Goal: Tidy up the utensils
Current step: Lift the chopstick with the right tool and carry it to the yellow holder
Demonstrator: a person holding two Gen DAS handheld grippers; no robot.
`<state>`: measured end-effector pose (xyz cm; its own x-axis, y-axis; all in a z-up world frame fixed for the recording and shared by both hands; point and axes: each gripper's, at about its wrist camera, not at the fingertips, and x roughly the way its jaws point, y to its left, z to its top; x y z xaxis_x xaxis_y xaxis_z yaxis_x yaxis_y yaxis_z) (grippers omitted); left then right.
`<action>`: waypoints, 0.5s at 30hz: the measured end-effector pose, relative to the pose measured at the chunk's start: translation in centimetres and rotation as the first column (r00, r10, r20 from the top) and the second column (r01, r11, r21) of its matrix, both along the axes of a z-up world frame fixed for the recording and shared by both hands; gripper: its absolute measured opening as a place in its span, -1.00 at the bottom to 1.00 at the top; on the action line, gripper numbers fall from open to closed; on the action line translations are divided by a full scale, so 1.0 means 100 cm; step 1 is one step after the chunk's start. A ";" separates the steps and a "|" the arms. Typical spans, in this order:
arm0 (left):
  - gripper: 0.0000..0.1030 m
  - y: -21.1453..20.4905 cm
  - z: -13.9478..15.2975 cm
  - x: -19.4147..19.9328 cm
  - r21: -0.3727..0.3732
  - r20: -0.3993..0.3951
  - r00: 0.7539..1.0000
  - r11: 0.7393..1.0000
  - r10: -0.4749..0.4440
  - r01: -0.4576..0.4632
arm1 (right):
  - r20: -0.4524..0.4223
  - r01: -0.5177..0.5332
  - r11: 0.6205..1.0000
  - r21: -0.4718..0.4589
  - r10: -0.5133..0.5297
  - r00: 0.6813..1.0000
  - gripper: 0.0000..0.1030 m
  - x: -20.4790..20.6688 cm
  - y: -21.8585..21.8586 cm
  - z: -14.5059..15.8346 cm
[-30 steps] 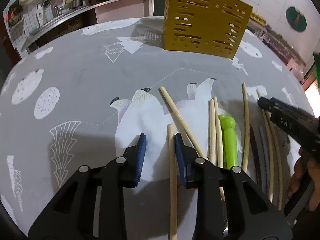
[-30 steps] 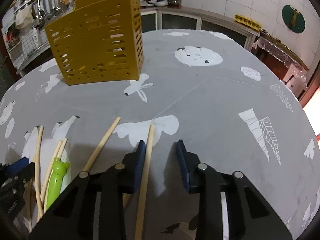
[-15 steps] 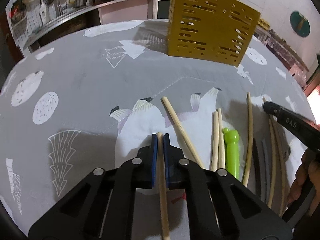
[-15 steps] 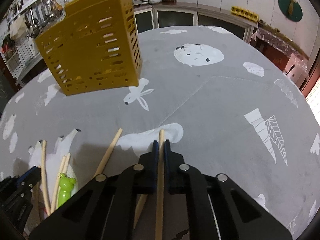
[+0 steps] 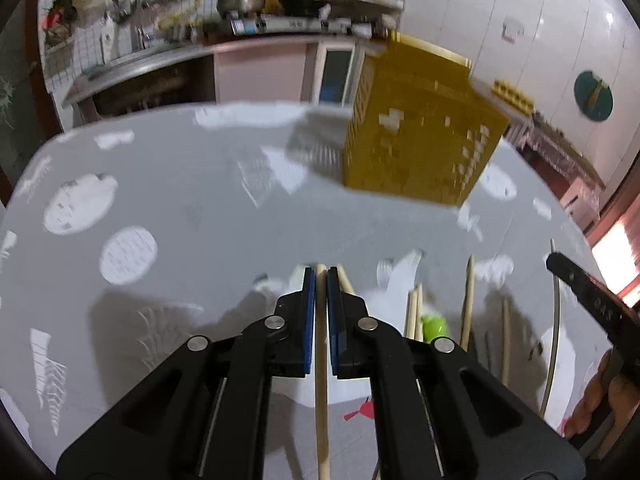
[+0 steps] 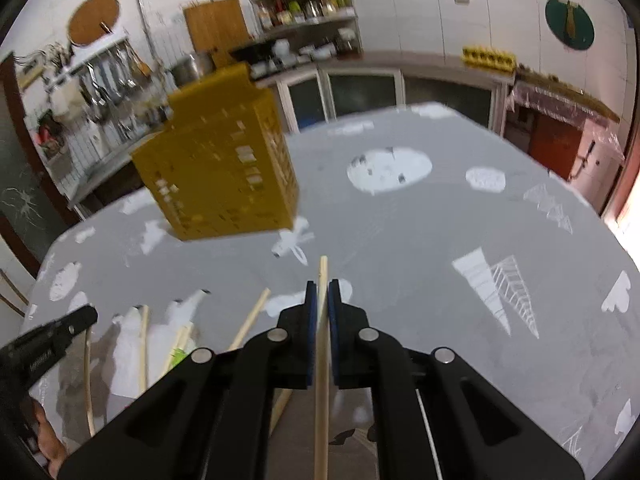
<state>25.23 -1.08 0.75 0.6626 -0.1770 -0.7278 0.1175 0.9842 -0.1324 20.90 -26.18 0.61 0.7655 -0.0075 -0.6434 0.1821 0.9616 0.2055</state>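
Observation:
My left gripper is shut on a wooden chopstick and holds it above the table. My right gripper is shut on another wooden chopstick, also lifted. A yellow perforated utensil holder stands ahead on the grey patterned tablecloth; it shows in the right wrist view too. Several more chopsticks and a green utensil lie on the table below. The right gripper's finger shows at the left view's right edge.
A kitchen counter with pots and hanging tools runs behind the table. Shelves with jars line the back wall. The other gripper and a hand show at the right view's left edge.
Both grippers closed on a chopstick each, then rose from the table with them. The views now tilt up toward the yellow holder.

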 end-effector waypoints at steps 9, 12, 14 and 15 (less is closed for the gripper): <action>-0.91 -0.002 0.046 -0.025 0.010 0.212 0.977 0.999 0.028 -0.031 | 0.196 -0.003 0.999 -0.049 0.013 0.980 -0.88 -0.031 0.001 0.024; -0.91 -0.006 0.052 -0.029 0.014 0.239 0.971 1.000 0.019 -0.023 | 0.247 0.002 0.998 -0.056 0.012 0.969 -0.88 -0.040 0.000 0.031; -0.91 -0.005 0.055 -0.034 0.011 0.264 0.964 1.000 0.019 -0.022 | 0.279 0.008 0.998 -0.059 0.009 0.960 -0.88 -0.046 -0.001 0.036; -0.91 -0.006 0.057 -0.037 0.013 0.283 0.959 1.000 0.017 -0.022 | 0.301 0.014 0.998 -0.061 0.005 0.953 -0.88 -0.049 -0.001 0.040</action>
<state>21.52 -1.69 6.50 0.8448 -0.1521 -0.5129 0.1288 0.9884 -0.0810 16.02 -26.30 4.58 0.9236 -0.0434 -0.3810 0.1249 0.9734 0.1919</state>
